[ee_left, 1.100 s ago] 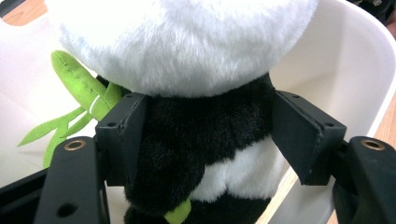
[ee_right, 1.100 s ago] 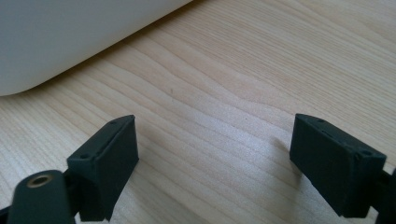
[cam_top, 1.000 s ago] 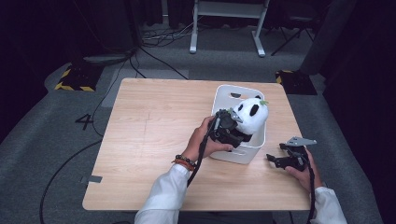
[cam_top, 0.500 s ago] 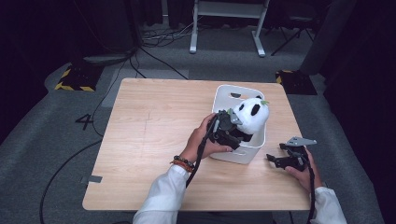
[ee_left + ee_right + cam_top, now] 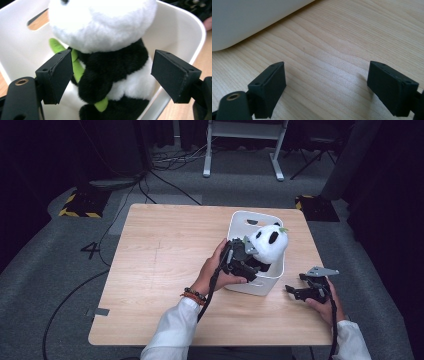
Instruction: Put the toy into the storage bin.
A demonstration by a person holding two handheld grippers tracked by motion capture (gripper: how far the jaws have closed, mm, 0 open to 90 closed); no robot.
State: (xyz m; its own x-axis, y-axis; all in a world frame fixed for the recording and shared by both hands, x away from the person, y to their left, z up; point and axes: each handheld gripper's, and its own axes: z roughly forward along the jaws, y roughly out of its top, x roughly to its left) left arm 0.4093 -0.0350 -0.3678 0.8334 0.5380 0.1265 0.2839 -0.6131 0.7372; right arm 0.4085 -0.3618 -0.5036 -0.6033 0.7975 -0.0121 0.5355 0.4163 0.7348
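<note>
now left gripper (image 5: 111, 75) jaws just opening, wide around plush panda (image 5: 107, 50) in white bin (image 5: 180, 30); right gripper (image 5: 327, 90) jaws wide, empty.

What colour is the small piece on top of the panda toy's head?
Green, a small leaf on the panda toy; the high view shows it.

Panda (image 5: 270, 242) is white and black with green leaves; bin (image 5: 250, 222) white; table (image 5: 160, 255) pale wood grain; grippers' jaws black.
</note>
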